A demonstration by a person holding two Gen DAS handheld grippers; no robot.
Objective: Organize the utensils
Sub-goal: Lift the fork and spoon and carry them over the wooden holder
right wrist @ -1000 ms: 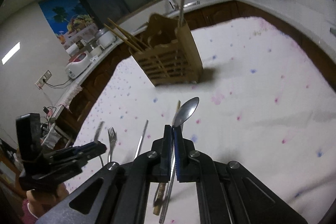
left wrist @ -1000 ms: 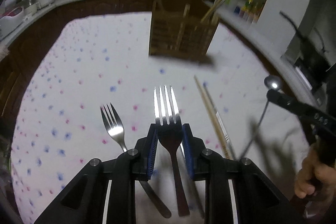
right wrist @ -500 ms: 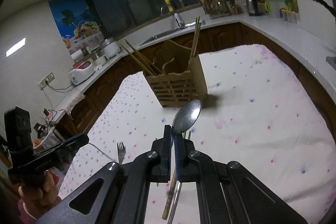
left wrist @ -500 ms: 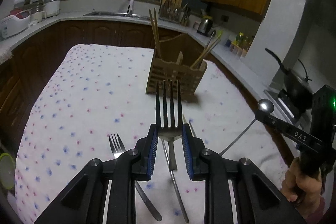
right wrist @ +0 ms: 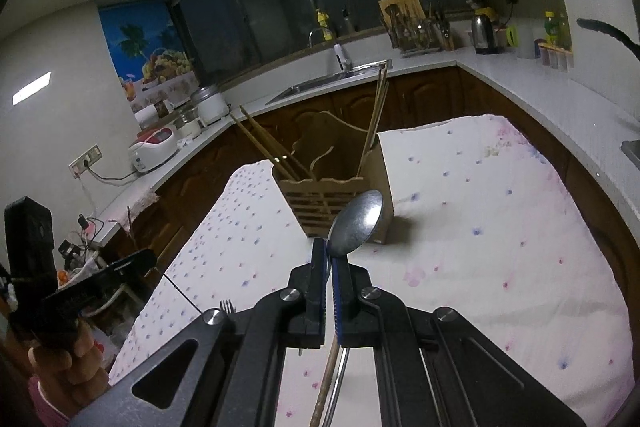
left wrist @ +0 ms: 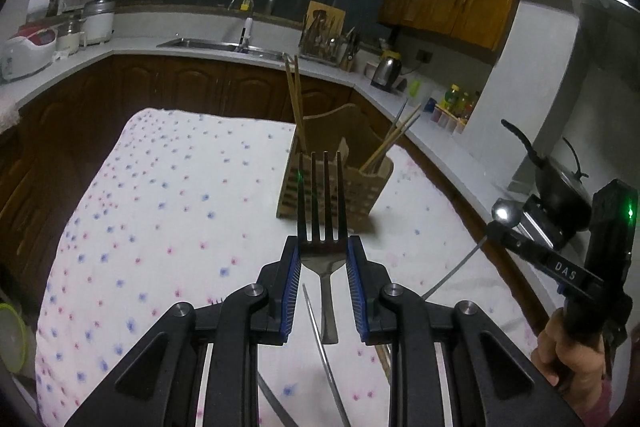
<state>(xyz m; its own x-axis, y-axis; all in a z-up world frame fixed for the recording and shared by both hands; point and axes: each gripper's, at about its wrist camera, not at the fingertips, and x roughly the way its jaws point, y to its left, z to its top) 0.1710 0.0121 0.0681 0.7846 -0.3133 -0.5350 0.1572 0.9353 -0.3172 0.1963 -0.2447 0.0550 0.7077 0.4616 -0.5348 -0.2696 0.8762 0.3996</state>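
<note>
We've got both claws loaded. Left gripper point(left wrist: 322, 254) is clamped on the fork point(left wrist: 322, 211) at the neck just below the tines, tines pointing up and away, handle hanging down between the fingers. Right gripper point(right wrist: 330, 259) is closed tight on the spoon point(right wrist: 355, 223) right under the bowl, bowl sticking out ahead. Both are lifted off the cloth point(left wrist: 180, 195) and aimed at the wooden caddy point(left wrist: 335, 187), which sits near the far end of the cloth with chopsticks point(left wrist: 295, 107) already in it.

Handling, our read: steel, stiff, light, but slick. Held at the neck, the long handle can pivot in the pads, so we'd keep the squeeze firm. More utensils lie on the cloth under both grippers.
</note>
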